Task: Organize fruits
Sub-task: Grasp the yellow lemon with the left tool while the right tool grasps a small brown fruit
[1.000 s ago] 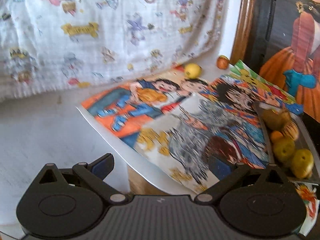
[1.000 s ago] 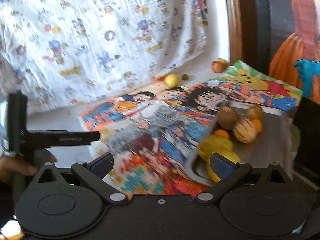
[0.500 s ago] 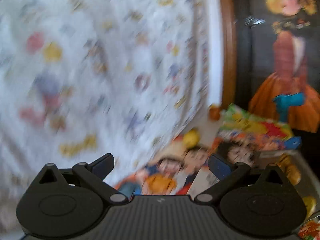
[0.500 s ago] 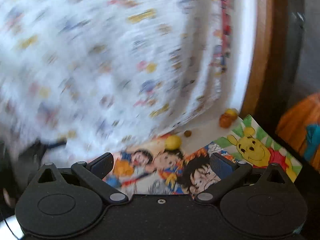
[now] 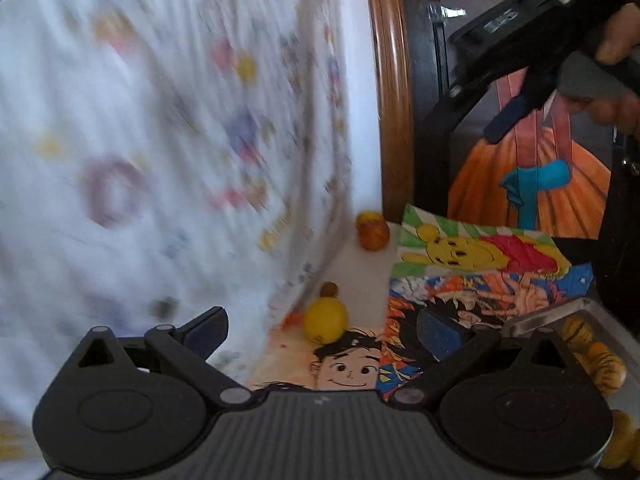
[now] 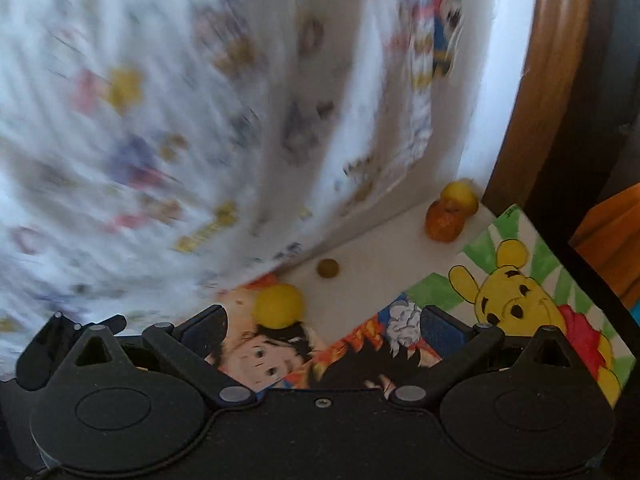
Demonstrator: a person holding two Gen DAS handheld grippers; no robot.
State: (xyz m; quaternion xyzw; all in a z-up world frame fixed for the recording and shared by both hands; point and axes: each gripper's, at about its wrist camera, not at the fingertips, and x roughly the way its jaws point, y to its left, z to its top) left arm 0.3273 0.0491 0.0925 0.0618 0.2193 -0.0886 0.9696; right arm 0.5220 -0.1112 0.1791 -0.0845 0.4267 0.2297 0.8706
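Blurred patterned cloth (image 5: 160, 140) fills the left. Both grippers, left gripper (image 5: 320, 330) and right gripper (image 6: 324, 330), hover with fingers spread and empty, apparently reaching for stray fruit. A yellow fruit (image 5: 325, 319) lies ahead on the desk (image 6: 380, 264); next, close around it. At right, the tray (image 5: 532, 318) is mostly cut off.

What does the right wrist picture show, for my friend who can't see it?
The open right tool points at a yellow fruit on cartoon posters. Farther back sit a small brown fruit and an orange fruit near a blurry patterned cloth.
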